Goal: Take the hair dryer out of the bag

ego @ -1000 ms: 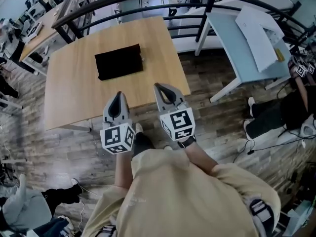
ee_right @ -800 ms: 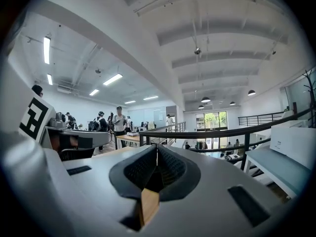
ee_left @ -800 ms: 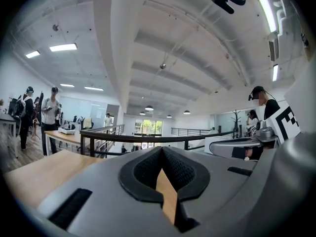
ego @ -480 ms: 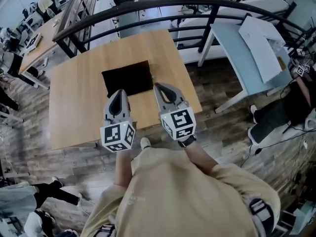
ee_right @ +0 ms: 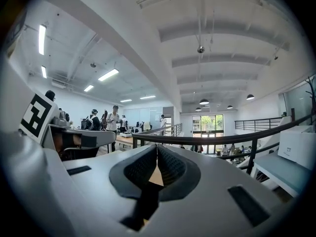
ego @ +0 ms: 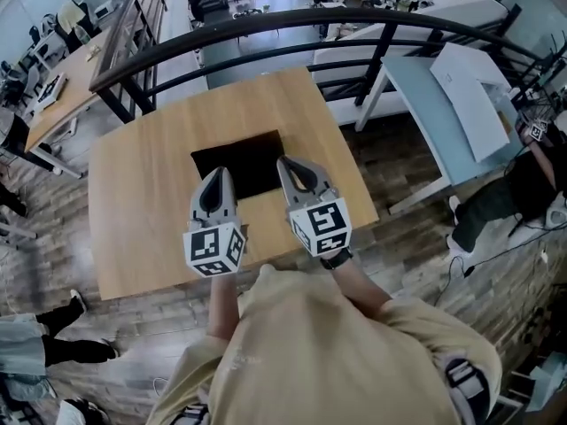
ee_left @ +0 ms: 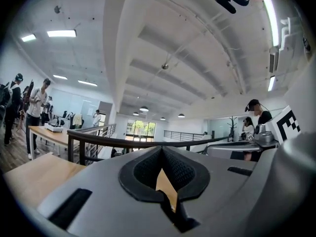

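Observation:
A flat black bag lies on the light wooden table, near its middle. No hair dryer shows. My left gripper hangs level over the table's near half, its tip at the bag's near edge; its jaws are shut with nothing between them. My right gripper is beside it, tip over the bag's right part, shut and empty too. In the left gripper view, the left gripper points over the table toward a dark railing. In the right gripper view, the right gripper points the same way.
A dark metal railing curves round the table's far side. A pale blue-grey table with a white box stands to the right. Another wooden desk is at far left. People stand and sit around the room.
Both grippers have come forward together from the table's near edge to over the bag. The bag and table now appear closer in the head view. Jaws stayed shut.

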